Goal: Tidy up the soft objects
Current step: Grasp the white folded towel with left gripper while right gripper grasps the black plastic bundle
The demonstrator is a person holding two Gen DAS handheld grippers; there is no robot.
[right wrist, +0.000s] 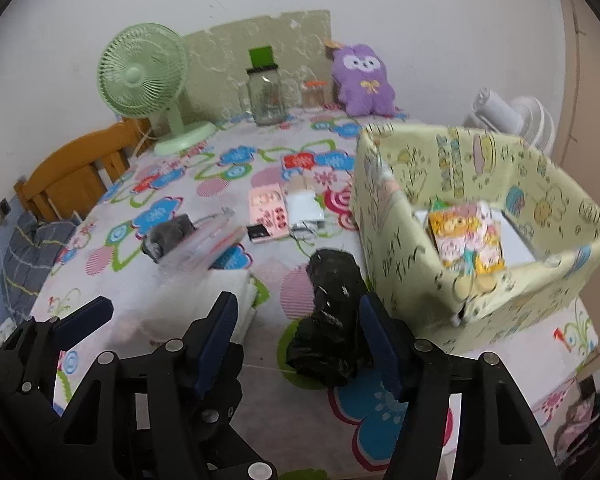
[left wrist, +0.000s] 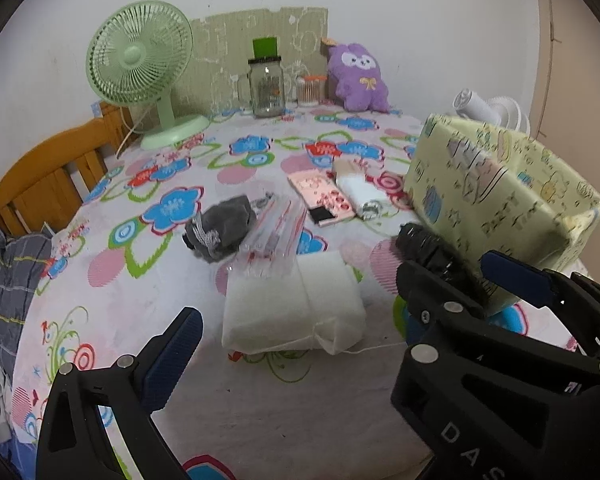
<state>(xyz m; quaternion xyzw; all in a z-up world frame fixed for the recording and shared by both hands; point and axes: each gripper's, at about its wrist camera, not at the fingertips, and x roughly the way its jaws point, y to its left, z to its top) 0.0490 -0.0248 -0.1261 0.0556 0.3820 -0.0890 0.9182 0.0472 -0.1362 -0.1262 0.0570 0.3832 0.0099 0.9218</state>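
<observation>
A black crinkly roll of bags (right wrist: 332, 320) lies on the flowered sheet between my right gripper's (right wrist: 296, 344) open fingers, closer to the right finger (right wrist: 380, 344); it also shows in the left wrist view (left wrist: 428, 248). Beside it stands a yellow-green patterned box (right wrist: 480, 216) holding a colourful packet (right wrist: 468, 236). My left gripper (left wrist: 340, 312) is open and empty just in front of a white folded pouch (left wrist: 292, 304). A grey cloth bundle (left wrist: 220, 232), a clear plastic packet (left wrist: 272, 236), a pink card (left wrist: 320, 196) and a small white packet (left wrist: 360, 192) lie farther back.
A green desk fan (left wrist: 140, 68), a glass jar (left wrist: 266, 88), a small orange-lidded container (left wrist: 312, 90) and a purple plush toy (left wrist: 358, 78) stand at the back by the wall. A wooden bed frame (left wrist: 52, 176) and grey bedding (left wrist: 8, 280) are at the left. A white fan (right wrist: 520, 116) is behind the box.
</observation>
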